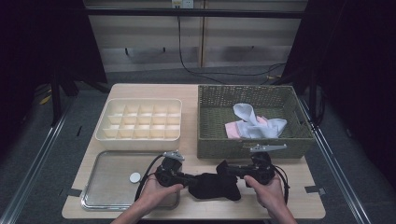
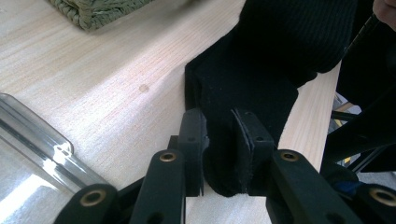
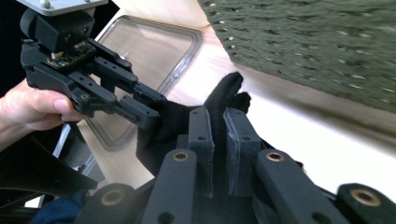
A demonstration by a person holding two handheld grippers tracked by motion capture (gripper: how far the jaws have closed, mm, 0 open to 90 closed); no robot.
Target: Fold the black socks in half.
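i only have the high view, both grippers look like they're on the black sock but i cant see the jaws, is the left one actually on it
Observer: In the left gripper view, the left gripper has an edge of the black sock between its pads, which touch it on both sides.
Operator: and the right one
Observer: The right gripper view shows the right gripper shut on a fold of the sock, with a tip of cloth poking up past the pads.
Operator: sock off the table or lying on it
Observer: In the left gripper view the part near the left gripper lies flat on the wooden table; the part farther off bunches upward.
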